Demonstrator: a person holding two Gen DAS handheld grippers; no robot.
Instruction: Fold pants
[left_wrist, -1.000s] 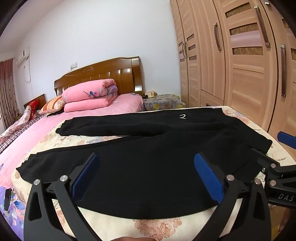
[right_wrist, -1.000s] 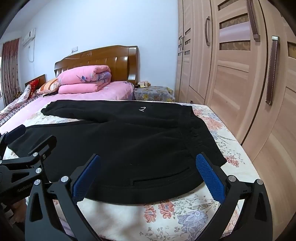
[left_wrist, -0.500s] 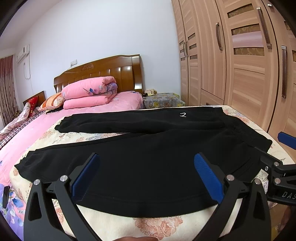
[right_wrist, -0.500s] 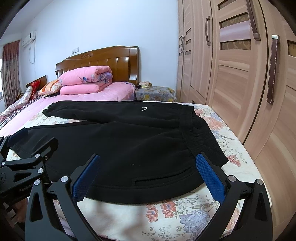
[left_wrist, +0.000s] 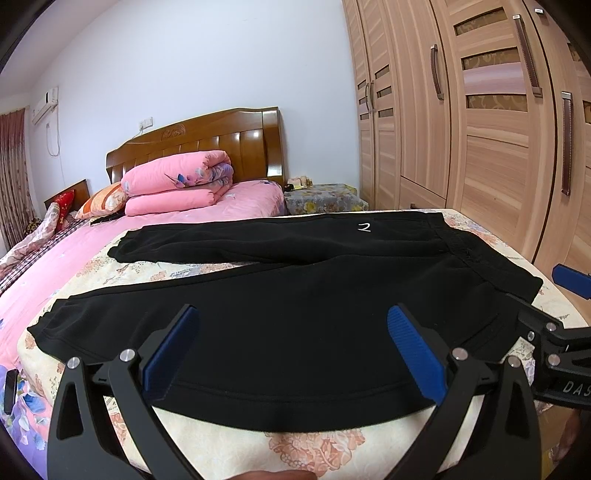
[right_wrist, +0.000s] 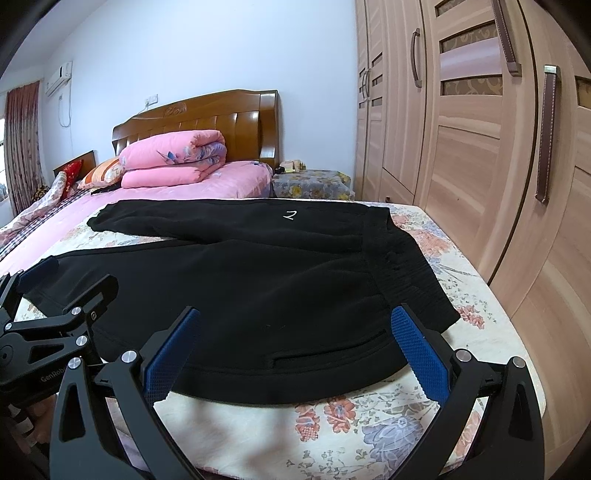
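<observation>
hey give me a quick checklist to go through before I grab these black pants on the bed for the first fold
1. Left tongs open and empty: ok, pads spread wide over the near leg.
2. Right tongs open and empty: ok, spread wide above the hip pocket area.
3. Black pants laid flat on the floral bedsheet: ok, both legs run leftward and the waistband lies at the right.
4. Near edge of the pants within reach: ok, it lies just ahead of both tongs.
5. Far leg free of clutter: ok, the folded pink quilt sits well behind it.
6. Tongs touching the fabric: cannot tell.
</observation>
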